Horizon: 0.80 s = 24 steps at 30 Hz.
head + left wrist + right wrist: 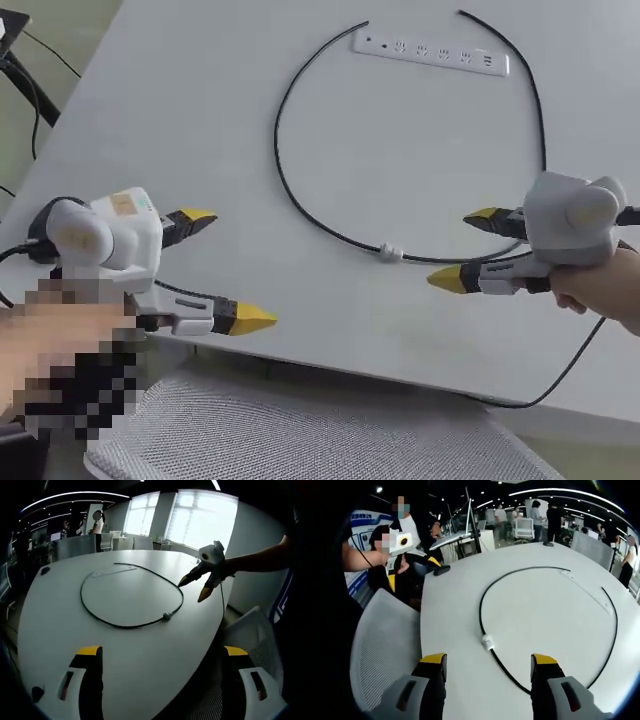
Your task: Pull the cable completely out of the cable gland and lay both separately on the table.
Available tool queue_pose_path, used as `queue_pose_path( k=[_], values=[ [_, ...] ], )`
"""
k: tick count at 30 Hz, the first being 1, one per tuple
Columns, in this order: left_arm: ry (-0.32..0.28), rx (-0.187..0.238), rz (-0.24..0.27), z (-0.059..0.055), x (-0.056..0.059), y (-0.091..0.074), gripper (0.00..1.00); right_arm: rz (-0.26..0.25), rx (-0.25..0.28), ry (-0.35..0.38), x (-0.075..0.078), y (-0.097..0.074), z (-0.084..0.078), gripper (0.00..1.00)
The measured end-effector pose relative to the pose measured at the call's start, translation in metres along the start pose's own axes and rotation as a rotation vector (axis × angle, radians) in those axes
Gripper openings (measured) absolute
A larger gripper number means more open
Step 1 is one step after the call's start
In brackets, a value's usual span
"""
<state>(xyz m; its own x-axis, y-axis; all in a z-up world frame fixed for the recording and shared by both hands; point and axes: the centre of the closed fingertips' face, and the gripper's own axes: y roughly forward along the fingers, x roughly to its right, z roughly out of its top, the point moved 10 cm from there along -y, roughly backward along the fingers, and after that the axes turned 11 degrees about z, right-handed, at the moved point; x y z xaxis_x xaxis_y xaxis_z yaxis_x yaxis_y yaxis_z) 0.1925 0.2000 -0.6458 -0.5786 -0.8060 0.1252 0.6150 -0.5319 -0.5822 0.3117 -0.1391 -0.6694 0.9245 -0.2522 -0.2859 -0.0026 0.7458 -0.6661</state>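
**Grippers poised, cable not yet drawn from its gland**

The small white cable gland (391, 252) sits threaded on a thin black cable (277, 150) that loops across the grey table (200, 100), with the pull not yet begun. The right gripper (462, 247) hovers just to the right of the gland, its yellow-tipped jaws spread and holding nothing. The left gripper (230, 266) hangs well to the left of the gland, near the table's edge, its jaws likewise wide apart and empty. A white power strip (430, 52) lies well beyond the gland, at the far side of the loop. The cable looks light and limp, likely to snake and drag rather than hold its shape. The gland appears to be a hard plastic piece, apt to skid on the smooth top. The best hold seems to be one gripper pinching the gland's body while the other clamps the cable just beside the gland and pulls straight along its line
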Motion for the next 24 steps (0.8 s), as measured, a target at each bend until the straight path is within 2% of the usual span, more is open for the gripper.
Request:
queue_pose_path(
  k=[12,24],
  values=[
    [-0.003,-0.008,-0.005,-0.003,-0.002,0.000,0.99,0.066,-0.082,-0.028,0.012,0.027,0.009,0.58],
    [-0.006,-0.018,-0.009,-0.005,0.000,-0.001,0.99,0.110,-0.170,-0.067,0.022,0.050,0.003,0.47]
  ],
)
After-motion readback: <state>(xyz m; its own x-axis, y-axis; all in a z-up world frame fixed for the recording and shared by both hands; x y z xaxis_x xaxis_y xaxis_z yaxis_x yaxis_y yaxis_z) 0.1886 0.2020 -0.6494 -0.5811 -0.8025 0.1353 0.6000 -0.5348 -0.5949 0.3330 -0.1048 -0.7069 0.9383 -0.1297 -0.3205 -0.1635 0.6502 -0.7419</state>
